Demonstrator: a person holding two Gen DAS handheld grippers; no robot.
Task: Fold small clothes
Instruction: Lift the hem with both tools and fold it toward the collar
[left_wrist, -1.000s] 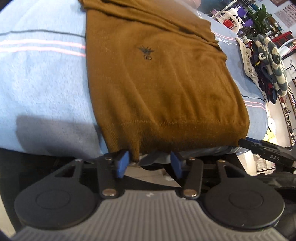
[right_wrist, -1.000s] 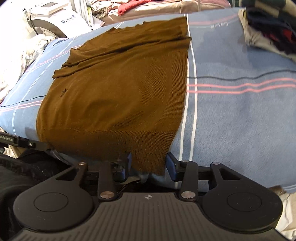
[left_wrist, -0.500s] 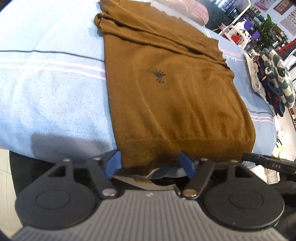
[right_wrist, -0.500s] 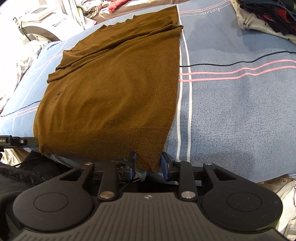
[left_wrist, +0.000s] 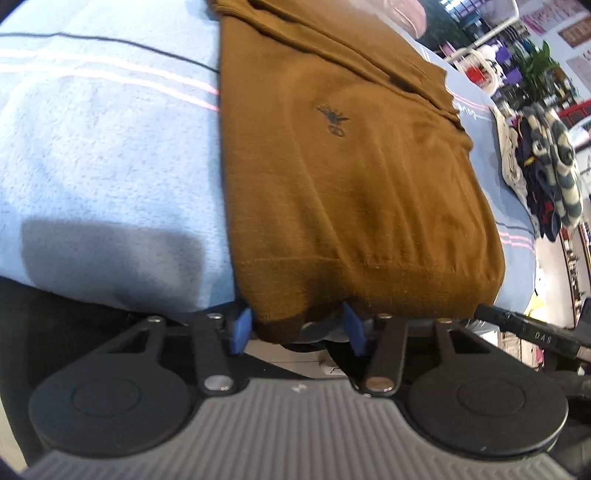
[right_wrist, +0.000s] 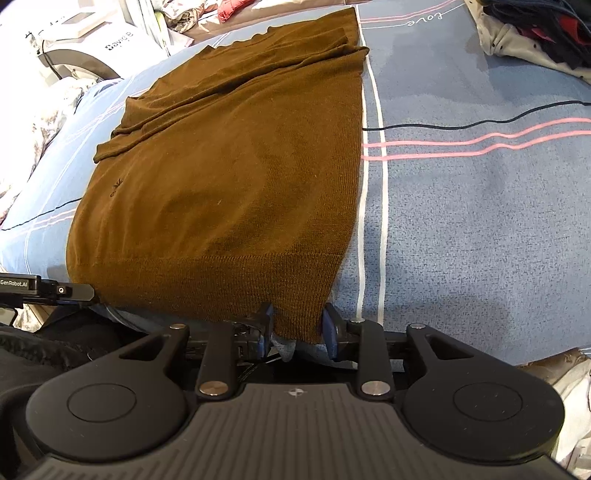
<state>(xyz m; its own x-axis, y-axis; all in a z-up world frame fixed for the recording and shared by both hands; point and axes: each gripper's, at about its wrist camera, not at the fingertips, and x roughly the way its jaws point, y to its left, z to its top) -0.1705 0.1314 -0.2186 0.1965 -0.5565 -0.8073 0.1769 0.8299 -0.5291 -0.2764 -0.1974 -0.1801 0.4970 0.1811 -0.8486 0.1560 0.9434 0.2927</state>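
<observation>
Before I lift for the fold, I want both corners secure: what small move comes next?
Probably finish closing the left gripper, whose fingers are closing around the brown sweater hem corner. The right gripper straddles the other corner, so pinch there too, then lift.

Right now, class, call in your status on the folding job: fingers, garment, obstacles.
Left gripper closing on brown knit sweater hem. Right gripper around the other hem corner. Sweater flat on blue striped blanket. Nothing in the way.

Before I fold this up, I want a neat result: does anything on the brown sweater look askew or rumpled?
Yes. The brown sweater lies mostly flat on the blue blanket, but its far end is rumpled: the folded-in sleeves form uneven diagonal ridges. The near hem overhangs the edge.
</observation>
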